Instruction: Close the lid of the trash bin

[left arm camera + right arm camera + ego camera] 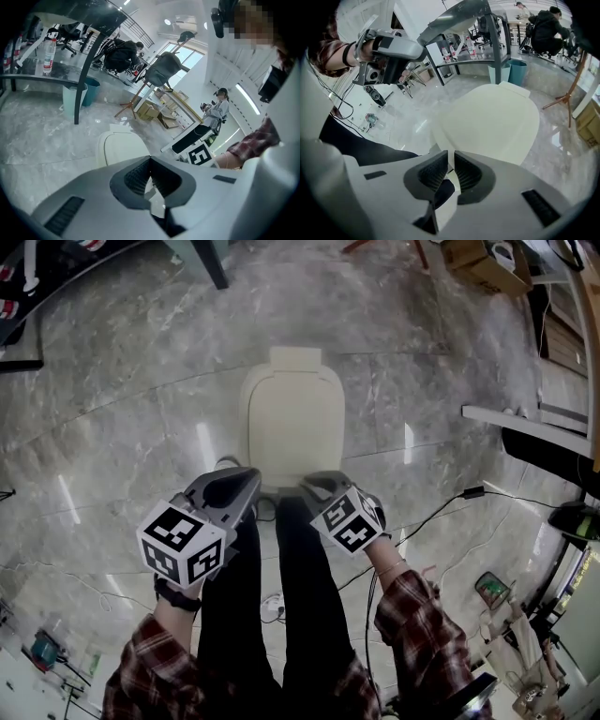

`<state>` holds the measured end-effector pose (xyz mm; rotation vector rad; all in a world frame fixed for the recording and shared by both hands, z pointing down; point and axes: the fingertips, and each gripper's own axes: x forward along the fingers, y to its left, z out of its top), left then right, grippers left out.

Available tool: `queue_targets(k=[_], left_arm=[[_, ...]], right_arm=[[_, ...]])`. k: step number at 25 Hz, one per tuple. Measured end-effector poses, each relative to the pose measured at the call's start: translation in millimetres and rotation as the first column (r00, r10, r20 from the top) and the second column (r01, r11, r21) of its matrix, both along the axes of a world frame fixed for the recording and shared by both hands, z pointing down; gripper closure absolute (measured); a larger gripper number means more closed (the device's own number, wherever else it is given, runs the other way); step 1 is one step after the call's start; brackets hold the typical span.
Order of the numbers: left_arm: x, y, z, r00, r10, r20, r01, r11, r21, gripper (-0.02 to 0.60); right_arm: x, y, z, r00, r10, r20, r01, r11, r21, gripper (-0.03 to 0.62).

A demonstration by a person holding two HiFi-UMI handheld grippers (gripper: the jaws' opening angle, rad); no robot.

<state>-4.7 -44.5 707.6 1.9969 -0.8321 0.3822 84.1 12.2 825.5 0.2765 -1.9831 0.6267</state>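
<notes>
Hovering clenched, left claw (247, 480), right claw (316, 484), trash bin lid (292, 418) down, front corners hidden.

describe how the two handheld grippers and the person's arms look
Both are grey moulded shells. The left gripper and right gripper each carry a white cube printed with black square markers. Dark ribbed pads line the inner faces of each claw. The sleeves are red-and-dark plaid flannel, and a black band sits on the left wrist.
</notes>
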Motion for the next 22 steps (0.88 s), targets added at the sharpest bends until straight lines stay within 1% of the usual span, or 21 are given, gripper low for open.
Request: queue_targets(k=[4, 6, 9, 17, 22], left_arm=[[-8, 1, 6, 1.000, -0.025, -0.003, 0.025, 1.000, -0.006, 0.572], [-8, 0, 7, 0.999, -0.031, -0.008, 0.031, 1.000, -0.004, 0.572], [-8, -1, 8, 0.999, -0.037, -0.016, 0.037, 0.999, -0.003, 0.572], [-8, -5, 12, 0.999, -0.044, -0.028, 0.044, 0.999, -0.005, 0.572], [-11, -7, 10, 0.998, -0.053, -0.022, 0.053, 0.999, -0.001, 0.572]], right_arm=[[0, 0, 10, 1.000, -0.004, -0.025, 0.004, 1.000, -0.013, 0.542], [1, -2, 12, 0.999, -0.009, -0.032, 0.008, 1.000, -0.010, 0.565], [1, -3, 13, 0.999, -0.011, -0.041, 0.011, 1.000, -0.011, 0.579], [0, -3, 21, 0.997, -0.026, -0.071, 0.025, 0.999, -0.024, 0.580], [1, -4, 22, 0.997, -0.004, -0.072, 0.002, 1.000, -0.028, 0.580]])
